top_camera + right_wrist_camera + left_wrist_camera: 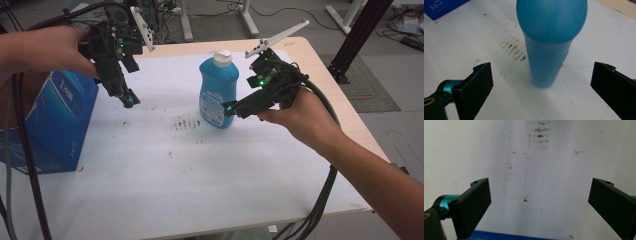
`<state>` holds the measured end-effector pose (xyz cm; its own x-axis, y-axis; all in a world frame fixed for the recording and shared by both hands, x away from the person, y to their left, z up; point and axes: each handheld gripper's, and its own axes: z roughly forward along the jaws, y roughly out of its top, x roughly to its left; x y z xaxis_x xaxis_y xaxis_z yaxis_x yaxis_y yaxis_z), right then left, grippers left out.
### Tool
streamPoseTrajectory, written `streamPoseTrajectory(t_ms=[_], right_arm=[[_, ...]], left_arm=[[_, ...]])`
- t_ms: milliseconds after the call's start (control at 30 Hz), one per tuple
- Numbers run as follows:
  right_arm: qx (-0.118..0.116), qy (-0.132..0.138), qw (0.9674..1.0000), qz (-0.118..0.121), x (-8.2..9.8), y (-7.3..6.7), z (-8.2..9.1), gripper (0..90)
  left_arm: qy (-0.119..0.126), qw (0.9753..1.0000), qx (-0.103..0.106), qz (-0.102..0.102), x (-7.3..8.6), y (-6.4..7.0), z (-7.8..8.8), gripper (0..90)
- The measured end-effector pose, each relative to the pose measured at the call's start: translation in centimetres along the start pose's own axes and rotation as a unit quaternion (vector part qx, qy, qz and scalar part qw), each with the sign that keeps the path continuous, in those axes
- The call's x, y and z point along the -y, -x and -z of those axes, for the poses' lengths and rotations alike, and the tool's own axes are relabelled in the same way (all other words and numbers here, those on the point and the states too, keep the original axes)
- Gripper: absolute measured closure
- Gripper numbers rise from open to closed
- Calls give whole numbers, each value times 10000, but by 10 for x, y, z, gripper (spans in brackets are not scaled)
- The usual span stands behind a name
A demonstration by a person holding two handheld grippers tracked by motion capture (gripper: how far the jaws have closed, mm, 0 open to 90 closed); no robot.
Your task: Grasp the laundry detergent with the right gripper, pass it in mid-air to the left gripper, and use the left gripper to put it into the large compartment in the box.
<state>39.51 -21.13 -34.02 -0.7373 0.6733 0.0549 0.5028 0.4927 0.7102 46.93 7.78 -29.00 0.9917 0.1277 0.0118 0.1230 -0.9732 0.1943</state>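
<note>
At far left we see the blue box (55,117) on the desk (165,180), partly cut off by the frame edge; its print is too small to read. Above its right corner, left gripper (127,99) hangs w/ jaws wide apart, holding nothing; its own view looks down on bare, stained desk surface. Centre: blue bottle (218,90) stands upright w/ white cap (222,57) on, just right of the dark stains (186,122). Right gripper (231,108) sits close beside the bottle's lower body, jaws fully spread either side of it in the right gripper view, no contact visible, nothing held.

Progress, as we judge: approach approx. done; closing on the bottle and any lift remain. Bottle label is unreadable, and its cap is cut off in the right gripper view.
</note>
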Motion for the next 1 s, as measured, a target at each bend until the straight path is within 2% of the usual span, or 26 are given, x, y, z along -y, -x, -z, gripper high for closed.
streamPoseTrajectory(t_ms=[133,233,367,700,800,933,1000], right_arm=[[18,141,9999,7,4,0,-5,33],[39,273,9996,-95,8,1,-12,33],[30,316,9994,-160,10,2,-18,33],[43,455,9989,-138,9,2,-32,33],[66,644,9978,-102,9,-1,-37,33],[109,736,9972,-96,9,-3,-39,33],[131,872,9959,-184,10,-2,-42,33]], left_arm=[[-7,10000,19,-23,0,0,-1,45],[-10,10000,18,-13,2,-1,-2,45],[9,10000,17,9,3,-1,-2,45],[17,10000,29,41,5,-3,-3,45],[14,10000,28,36,6,-3,-3,45],[19,10000,29,47,7,-3,-3,45],[21,10000,36,59,7,-3,-4,45]])
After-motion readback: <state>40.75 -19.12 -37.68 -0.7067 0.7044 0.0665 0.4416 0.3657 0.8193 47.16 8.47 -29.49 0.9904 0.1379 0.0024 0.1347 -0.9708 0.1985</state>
